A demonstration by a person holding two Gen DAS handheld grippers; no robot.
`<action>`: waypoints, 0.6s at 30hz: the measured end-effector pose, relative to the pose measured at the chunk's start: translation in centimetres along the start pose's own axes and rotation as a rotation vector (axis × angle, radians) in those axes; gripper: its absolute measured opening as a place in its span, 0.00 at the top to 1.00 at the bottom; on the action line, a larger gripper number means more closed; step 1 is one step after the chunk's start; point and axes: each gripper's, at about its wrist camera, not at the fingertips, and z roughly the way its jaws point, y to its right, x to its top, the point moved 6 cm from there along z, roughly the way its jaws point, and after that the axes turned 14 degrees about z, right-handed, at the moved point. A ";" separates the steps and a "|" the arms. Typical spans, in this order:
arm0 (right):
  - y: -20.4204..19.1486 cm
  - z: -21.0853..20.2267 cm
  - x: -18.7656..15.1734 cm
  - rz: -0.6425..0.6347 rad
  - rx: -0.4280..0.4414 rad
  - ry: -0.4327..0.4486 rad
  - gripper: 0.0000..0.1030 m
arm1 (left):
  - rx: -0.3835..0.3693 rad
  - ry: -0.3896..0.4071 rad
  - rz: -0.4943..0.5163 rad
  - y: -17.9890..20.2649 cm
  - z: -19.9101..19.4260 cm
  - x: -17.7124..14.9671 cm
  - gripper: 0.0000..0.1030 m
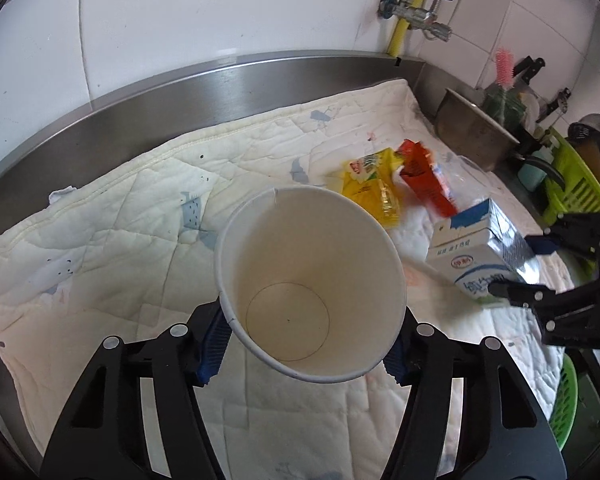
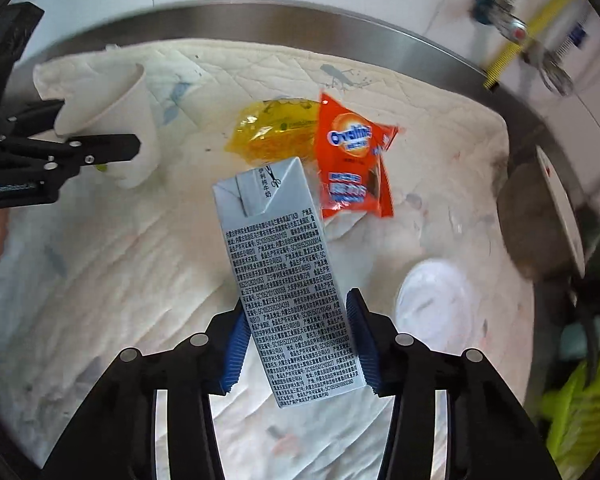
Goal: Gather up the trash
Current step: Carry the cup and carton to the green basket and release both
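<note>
My left gripper (image 1: 306, 346) is shut on a white paper cup (image 1: 312, 280), held above the quilt with its empty mouth toward the camera; the cup also shows in the right wrist view (image 2: 120, 128). My right gripper (image 2: 298, 344) is shut on a white and blue milk carton (image 2: 288, 272), lifted off the quilt; the carton shows in the left wrist view (image 1: 480, 248) to the right of the cup. A yellow wrapper (image 1: 374, 186) and an orange Ovaltine packet (image 2: 352, 160) lie on the quilt beyond both.
A white quilted cloth (image 1: 120, 220) covers the steel counter with a raised back rim (image 1: 220, 92). A white plastic lid (image 2: 436, 304) lies right of the carton. A steel basin (image 1: 472, 132) and a green dish rack (image 1: 576, 192) stand at the right.
</note>
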 end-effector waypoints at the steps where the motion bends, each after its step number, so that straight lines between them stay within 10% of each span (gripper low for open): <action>1: -0.1 -0.6 -0.6 0.021 0.004 0.007 0.56 | -0.003 0.003 0.002 0.3 -0.4 0.0 0.40; 18: 6.6 -11.4 -19.9 0.548 -0.116 0.089 0.61 | -0.210 0.052 0.225 16.2 -7.2 -2.5 0.40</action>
